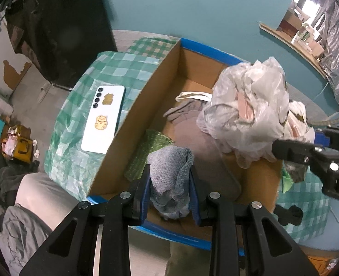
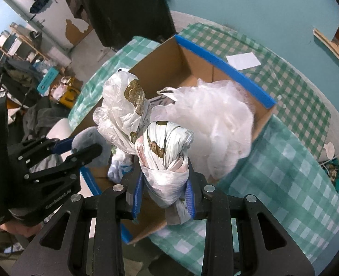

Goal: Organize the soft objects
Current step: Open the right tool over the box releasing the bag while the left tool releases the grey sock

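An open cardboard box with blue-taped edges stands on a green checked tablecloth. My left gripper is shut on a grey-blue cloth, held over the near end of the box. My right gripper is shut on a bundle of crumpled white plastic bags with gold print, held above the box. In the left wrist view that bag bundle hangs over the box's right side. Grey cloth and green bubble wrap lie inside the box. The left gripper shows at the left of the right wrist view.
A white phone lies face down on the tablecloth left of the box. A white paper lies on the cloth beyond the box. Clothes and clutter cover the floor at the left. A teal wall stands behind the table.
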### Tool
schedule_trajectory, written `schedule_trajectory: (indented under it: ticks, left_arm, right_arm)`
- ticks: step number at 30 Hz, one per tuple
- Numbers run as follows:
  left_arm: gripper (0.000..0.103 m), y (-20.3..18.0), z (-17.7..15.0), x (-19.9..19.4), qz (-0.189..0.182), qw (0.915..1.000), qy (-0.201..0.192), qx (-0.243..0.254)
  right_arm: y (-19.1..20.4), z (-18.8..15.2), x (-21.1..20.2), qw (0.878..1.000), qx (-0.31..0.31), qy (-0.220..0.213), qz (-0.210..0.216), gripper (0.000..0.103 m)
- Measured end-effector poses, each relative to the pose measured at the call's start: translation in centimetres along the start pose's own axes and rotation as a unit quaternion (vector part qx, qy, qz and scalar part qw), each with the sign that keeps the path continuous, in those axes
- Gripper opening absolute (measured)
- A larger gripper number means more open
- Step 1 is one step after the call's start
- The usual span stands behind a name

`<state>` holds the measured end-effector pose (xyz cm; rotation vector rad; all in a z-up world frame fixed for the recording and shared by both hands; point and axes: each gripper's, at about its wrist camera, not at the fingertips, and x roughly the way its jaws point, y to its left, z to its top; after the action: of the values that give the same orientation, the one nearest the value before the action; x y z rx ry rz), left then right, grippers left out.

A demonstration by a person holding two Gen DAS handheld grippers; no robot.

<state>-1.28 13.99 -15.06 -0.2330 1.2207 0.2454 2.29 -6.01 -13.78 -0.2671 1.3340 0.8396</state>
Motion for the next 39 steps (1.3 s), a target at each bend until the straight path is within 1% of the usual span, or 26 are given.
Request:
schedule_trajectory:
  ticks: [6, 9, 12, 14, 16, 22, 25, 26, 28, 39]
  left_arm:
    - [0.030, 0.8, 0.1, 1.0, -0.004, 0.9999, 0.009, -0.001]
    - [0.032, 0.9, 0.0, 1.2, -0.003, 0.9999, 0.010, 0.004]
    - [0.037, 0.9, -0.1, 1.2, -0.006, 0.9999, 0.011, 0.005]
    - [0.038, 0.9, -0.1, 1.3, -0.008, 0.9999, 0.012, 0.005]
    - [0.039, 0.8, -0.1, 1.4, -0.007, 0.9999, 0.013, 0.008]
    - [0.041, 0.8, 0.1, 1.4, -0.007, 0.9999, 0.012, 0.006]
    - [0.042, 0.6, 0.2, 1.2, -0.007, 0.9999, 0.010, 0.007]
    - [0.047, 0.5, 0.3, 1.1, -0.006, 0.9999, 0.008, 0.007]
    - [0.053, 0.2, 0.3, 1.0, -0.005, 0.9999, 0.003, 0.009]
    - [0.053, -1.6, 0.1, -0.3, -0.007, 0.9999, -0.005, 0.015]
  right_arm:
    - [0.8, 0.3, 1.3, 1.000, -0.004, 0.017, 0.003, 0.030]
    - [1.0, 0.4, 1.7, 1.000, -0.007, 0.025, -0.003, 0.032]
    - [0.9, 0.5, 1.7, 1.000, 0.000, 0.026, -0.004, 0.032]
    - [0.8, 0.5, 1.5, 1.000, 0.001, 0.026, -0.005, 0.032]
    - [0.8, 0.6, 1.5, 1.000, 0.001, 0.027, -0.004, 0.037]
    - [1.1, 0.6, 0.7, 1.000, -0.006, 0.019, -0.003, 0.045]
    - [0.9, 0.7, 0.4, 1.000, -0.003, 0.018, -0.002, 0.045]
    - [0.8, 0.7, 0.2, 1.000, -0.003, 0.017, -0.002, 0.045]
    - [0.6, 0.6, -0.1, 1.000, -0.002, 0.015, -0.003, 0.045]
    - [-1.8, -0.3, -1.8, 1.000, 0.016, 0.003, -0.009, 0.045]
